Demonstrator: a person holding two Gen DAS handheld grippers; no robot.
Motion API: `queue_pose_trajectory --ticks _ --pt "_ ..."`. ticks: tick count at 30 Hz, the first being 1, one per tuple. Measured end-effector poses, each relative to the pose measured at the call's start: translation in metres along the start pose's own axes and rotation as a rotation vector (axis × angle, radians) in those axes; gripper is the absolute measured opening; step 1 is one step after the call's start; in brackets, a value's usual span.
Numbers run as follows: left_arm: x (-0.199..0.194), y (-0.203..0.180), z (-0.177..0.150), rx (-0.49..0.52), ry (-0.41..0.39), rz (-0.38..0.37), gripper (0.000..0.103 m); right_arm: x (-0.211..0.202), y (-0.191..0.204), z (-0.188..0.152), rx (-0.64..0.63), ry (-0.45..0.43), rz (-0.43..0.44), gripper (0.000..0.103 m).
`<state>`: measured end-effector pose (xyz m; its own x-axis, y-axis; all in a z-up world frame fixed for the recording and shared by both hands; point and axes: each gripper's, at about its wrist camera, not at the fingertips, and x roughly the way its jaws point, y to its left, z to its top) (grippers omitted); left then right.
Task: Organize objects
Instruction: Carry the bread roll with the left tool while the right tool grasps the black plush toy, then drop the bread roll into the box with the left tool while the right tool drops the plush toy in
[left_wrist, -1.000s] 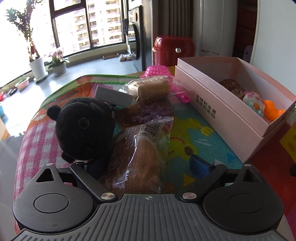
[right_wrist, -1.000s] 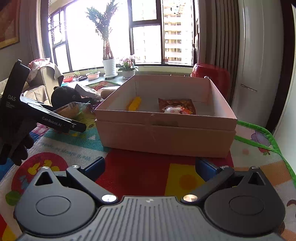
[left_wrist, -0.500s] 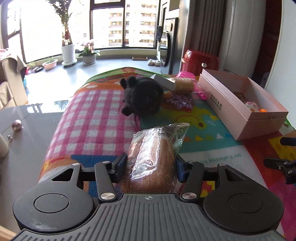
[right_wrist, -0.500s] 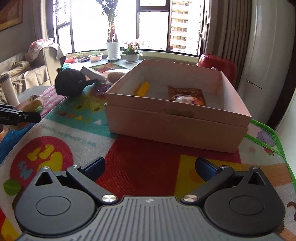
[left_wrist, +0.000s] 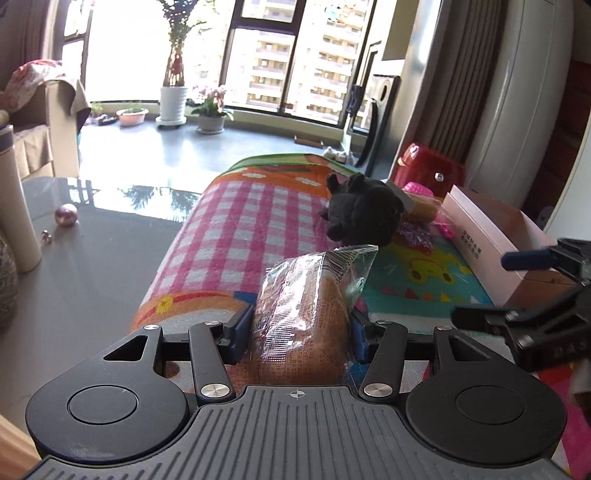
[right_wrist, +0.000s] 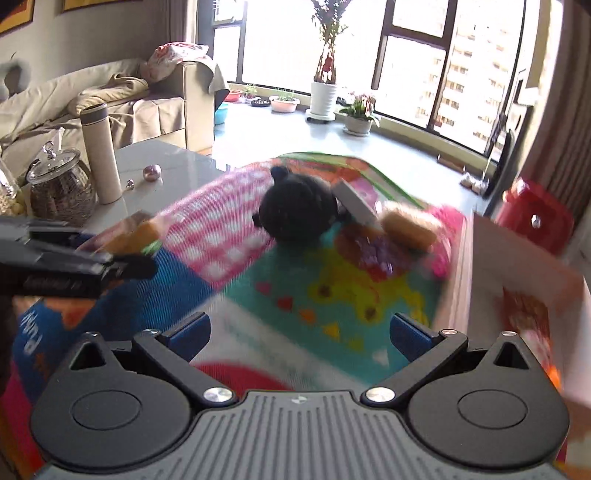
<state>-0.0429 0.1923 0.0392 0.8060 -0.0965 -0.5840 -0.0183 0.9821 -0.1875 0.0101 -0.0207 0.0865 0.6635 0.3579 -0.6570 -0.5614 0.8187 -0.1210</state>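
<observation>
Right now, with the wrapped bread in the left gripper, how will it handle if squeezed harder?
The wrapped bread probably squashes easily: it looks like a soft loaf. Its glossy film may slip between the left gripper pads. The loose crinkled end likely flops.

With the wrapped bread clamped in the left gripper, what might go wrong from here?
1. The clear-wrapped bread roll is pinched at its near end by the left gripper; the slick film might slip, or the roll get squashed.
2. The open right gripper sits close by and may collide.
</observation>
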Motion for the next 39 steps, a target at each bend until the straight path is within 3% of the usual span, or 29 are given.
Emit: queue_pose_trajectory --ticks 6,9,14,17,24,31,39 --pt "-0.015 0.023 -0.001 -0.050 -0.039 0.020 0.057 0.047 0.008 0.045 -0.007 -0.058 -0.037 0.102" --pt "-0.022 0.032 0.001 -0.069 -0.056 0.029 0.057 0.072 0.020 0.058 -0.046 -0.080 -0.059 0.096" --pt "-0.026 0.035 0.000 -0.081 -0.058 0.008 0.057 0.116 0.036 0.072 -0.096 -0.021 -0.168 0.090" --pt "-0.025 0.034 -0.002 -0.091 -0.050 -0.011 0.057 0.117 0.039 0.071 -0.133 -0.019 -0.223 0.072" --pt "-0.022 0.024 -0.003 -0.104 -0.045 -0.042 0.057 0.075 0.024 0.060 -0.069 0.015 -0.117 0.066" --pt "-0.028 -0.005 -0.007 -0.044 -0.002 -0.070 0.057 -0.020 0.002 0.024 0.007 -0.010 0.024 0.066" --pt "-0.045 -0.078 -0.021 0.106 0.063 -0.198 0.057 -0.112 -0.033 -0.049 0.060 -0.008 0.022 0.066"
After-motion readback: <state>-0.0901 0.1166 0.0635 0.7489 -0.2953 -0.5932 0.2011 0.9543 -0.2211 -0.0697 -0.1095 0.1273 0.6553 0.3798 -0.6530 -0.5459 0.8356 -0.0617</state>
